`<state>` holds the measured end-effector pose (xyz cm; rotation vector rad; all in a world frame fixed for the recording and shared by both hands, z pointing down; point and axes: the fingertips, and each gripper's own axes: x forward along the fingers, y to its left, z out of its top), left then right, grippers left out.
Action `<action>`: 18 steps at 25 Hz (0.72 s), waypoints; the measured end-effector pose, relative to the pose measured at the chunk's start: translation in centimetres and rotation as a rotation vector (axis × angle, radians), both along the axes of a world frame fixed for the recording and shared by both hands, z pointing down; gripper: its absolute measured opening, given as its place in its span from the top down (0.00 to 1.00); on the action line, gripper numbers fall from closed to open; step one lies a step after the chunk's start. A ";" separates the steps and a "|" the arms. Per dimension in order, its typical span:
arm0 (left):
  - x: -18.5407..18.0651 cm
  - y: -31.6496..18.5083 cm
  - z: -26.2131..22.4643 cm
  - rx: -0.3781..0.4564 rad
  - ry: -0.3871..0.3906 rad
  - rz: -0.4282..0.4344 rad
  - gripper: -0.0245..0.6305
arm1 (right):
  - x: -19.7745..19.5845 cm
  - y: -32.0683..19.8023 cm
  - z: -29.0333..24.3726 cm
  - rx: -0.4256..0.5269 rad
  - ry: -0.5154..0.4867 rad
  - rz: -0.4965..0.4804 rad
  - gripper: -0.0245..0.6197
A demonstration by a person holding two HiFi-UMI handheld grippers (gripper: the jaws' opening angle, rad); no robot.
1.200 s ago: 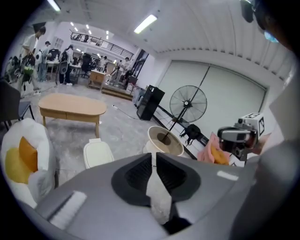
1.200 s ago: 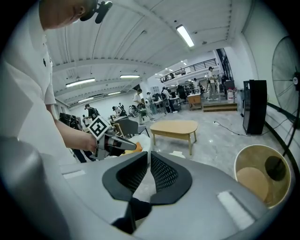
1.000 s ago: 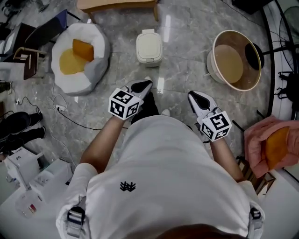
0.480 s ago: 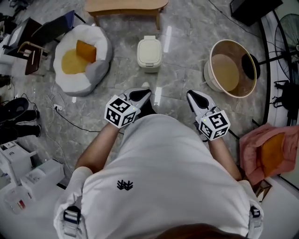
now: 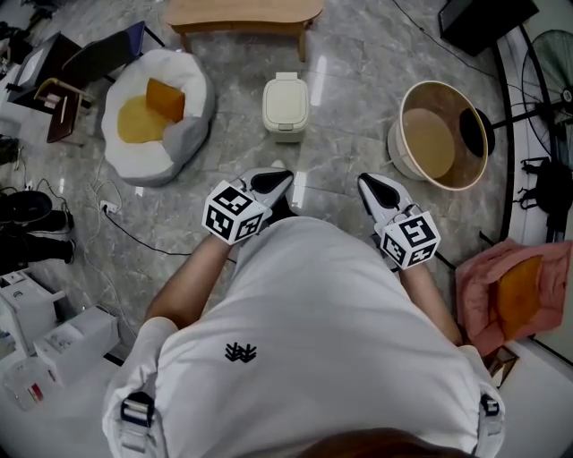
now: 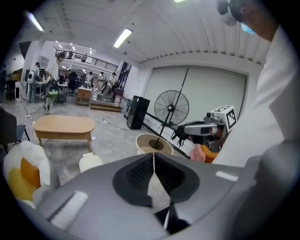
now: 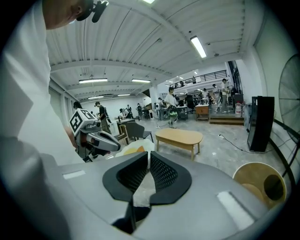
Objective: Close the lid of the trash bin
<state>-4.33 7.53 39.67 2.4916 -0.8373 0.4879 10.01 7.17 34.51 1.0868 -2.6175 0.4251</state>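
Note:
The small white trash bin [image 5: 286,106] stands on the grey marble floor ahead of me, its lid lying flat on top. It also shows low at the left in the left gripper view as the trash bin [image 6: 91,162]. Both grippers are held close to my torso, well short of the bin. My left gripper [image 5: 273,182] has its jaws together with nothing between them, and the left gripper [image 6: 153,154] shows the same up close. My right gripper [image 5: 376,188] is shut and empty too; the right gripper [image 7: 148,154] hides the bin in its own view.
A white beanbag [image 5: 152,112] with orange cushions lies left of the bin. A wooden table [image 5: 242,13] stands behind it. A round tan tub [image 5: 439,134] sits to the right, with a fan [image 5: 546,63] and a pink cushion [image 5: 506,291] beyond. Cables [image 5: 116,210] run across the floor at left.
The head view has shifted a little, so the bin sits slightly higher in frame. Both grippers stay near the torso, shut.

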 end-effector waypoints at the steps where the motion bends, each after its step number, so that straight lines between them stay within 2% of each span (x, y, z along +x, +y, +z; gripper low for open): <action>1: 0.0 0.0 0.0 0.002 0.000 -0.001 0.86 | 0.0 0.0 0.0 -0.002 -0.002 0.000 0.94; 18: -0.2 0.2 -0.5 0.015 -0.013 -0.039 0.86 | -0.4 0.2 0.1 -0.001 -0.015 -0.025 0.95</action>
